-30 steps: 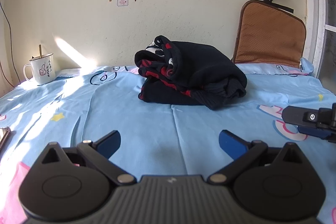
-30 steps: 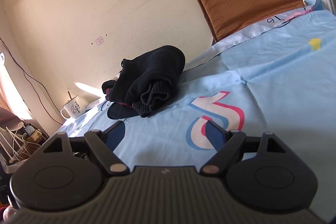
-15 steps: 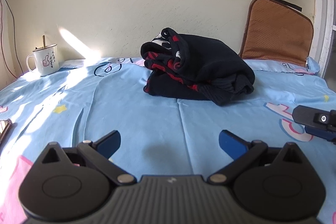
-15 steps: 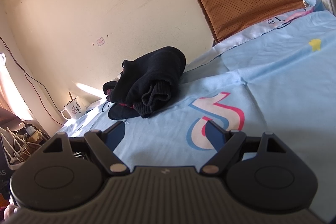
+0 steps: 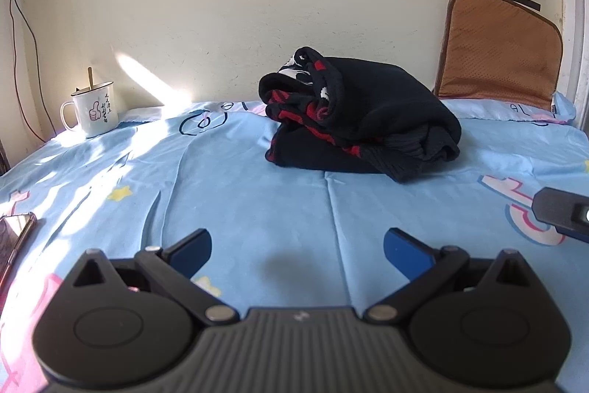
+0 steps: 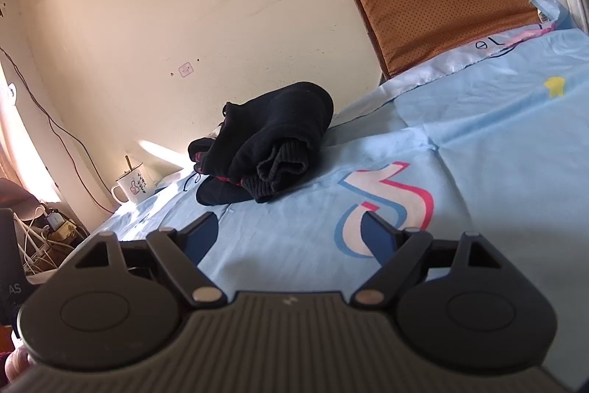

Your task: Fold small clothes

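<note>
Blue printed bedsheet (image 5: pixel 257 194) against a cream wall, with a white mug (image 5: pixel 95 109) at the far left. My left gripper (image 5: pixel 297 247) and right gripper (image 6: pixel 291 234) both hover low over the sheet, jaws spread wide, gripping nothing. I see the bundled black garment (image 5: pixel 360 120) lying ahead, well apart from both.

Black garment (image 5: pixel 362 115), bundled, centre frame, on blue bed sheet (image 5: pixel 239 186).
Left tongs (image 5: pixel 297 247) spread wide, empty, at bottom; mug (image 5: pixel 95 108) far left.
</note>
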The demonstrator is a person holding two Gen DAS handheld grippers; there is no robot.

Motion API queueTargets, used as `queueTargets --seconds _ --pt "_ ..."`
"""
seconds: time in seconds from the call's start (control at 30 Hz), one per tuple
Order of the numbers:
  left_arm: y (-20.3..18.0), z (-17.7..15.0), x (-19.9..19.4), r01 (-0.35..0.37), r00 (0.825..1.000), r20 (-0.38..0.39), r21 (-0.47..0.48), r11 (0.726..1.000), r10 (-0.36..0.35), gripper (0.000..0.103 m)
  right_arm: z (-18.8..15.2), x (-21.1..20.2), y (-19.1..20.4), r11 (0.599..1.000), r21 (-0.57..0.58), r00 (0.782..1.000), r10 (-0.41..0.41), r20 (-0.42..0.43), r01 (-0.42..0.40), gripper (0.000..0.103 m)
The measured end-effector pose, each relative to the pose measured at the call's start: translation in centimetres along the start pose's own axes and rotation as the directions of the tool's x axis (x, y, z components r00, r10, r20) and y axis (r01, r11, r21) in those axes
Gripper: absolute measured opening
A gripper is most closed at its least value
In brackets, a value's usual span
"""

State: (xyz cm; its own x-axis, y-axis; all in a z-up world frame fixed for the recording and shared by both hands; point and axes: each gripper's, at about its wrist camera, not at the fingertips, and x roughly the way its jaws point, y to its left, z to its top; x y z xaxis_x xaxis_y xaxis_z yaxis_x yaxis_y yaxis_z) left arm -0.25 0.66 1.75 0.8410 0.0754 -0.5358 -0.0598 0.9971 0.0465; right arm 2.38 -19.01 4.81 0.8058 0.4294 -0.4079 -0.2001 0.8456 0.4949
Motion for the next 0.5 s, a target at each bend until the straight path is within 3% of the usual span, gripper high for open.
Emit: queueTargets --seconds 0.5 --pt "-0.35 -0.01 -0.31 -0.092 0.996 0.022 0.014 0.996 0.092 0.103 -0.42 -0.69 0.13 1.0 0.002 1.0 0.014 0.005 -0.014 0.087"
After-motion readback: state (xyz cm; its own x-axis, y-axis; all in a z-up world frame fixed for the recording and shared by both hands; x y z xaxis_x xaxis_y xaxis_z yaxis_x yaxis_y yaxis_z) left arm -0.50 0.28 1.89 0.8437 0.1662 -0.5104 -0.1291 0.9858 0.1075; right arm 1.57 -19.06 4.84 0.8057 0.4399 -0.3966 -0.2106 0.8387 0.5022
